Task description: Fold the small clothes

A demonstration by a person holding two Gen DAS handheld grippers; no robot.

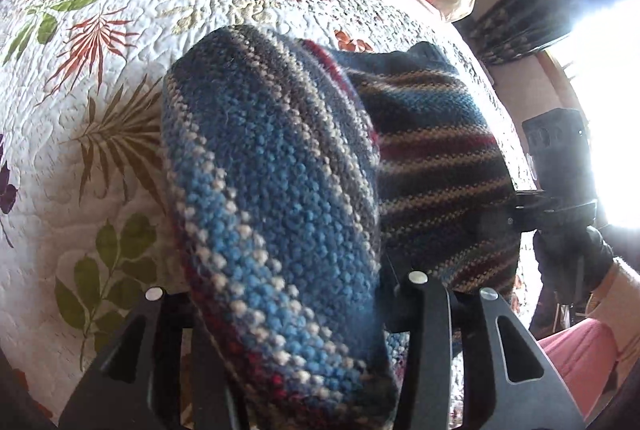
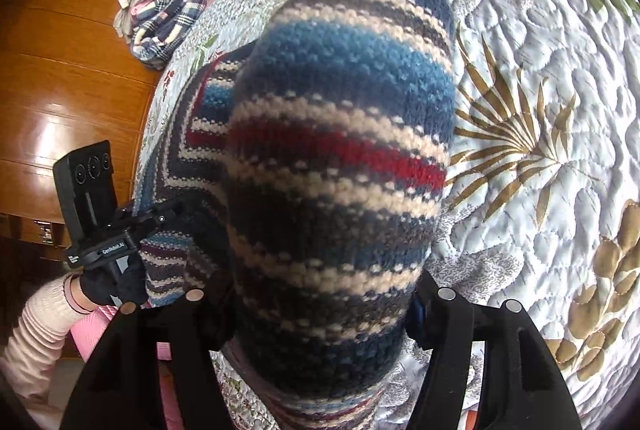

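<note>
Knitwear fills both grippers: the left gripper (image 1: 288,350) and the right gripper (image 2: 320,342) each pinch the striped knitted garment (image 2: 340,150), lifted above the quilted bed (image 2: 540,70). Thick wool could slip out, or the raised fold could sag unevenly between them.

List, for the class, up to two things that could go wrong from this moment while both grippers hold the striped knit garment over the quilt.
1. The thick striped knit garment bulges out between the right gripper fingers; a bunched grip like that may slip or make a crooked fold.
2. The left gripper also grips a thick wad, so the two sides could come down unevenly on the quilt.
</note>
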